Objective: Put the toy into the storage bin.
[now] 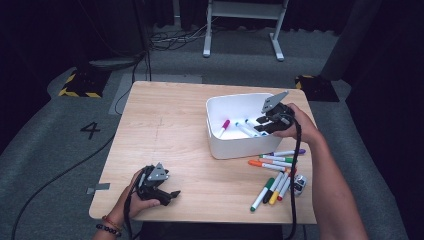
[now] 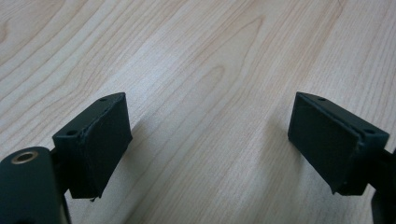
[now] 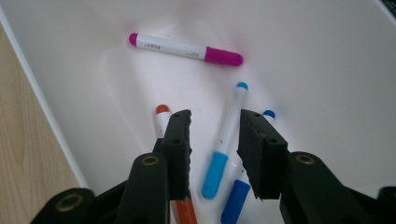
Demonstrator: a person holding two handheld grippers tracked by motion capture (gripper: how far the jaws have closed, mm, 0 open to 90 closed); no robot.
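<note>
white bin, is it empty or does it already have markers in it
Not empty. The white bin holds four markers: a magenta marker, a light blue marker, an orange marker and a dark blue marker.

A white desk frame [image 1: 243, 20], cables [image 1: 172, 36] and a floor numeral "4" [image 1: 90, 130] lie beyond the table.

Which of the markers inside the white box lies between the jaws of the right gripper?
The light-blue marker. It lies in the gap of the right gripper; the orange and dark-blue ones flank it.
</note>
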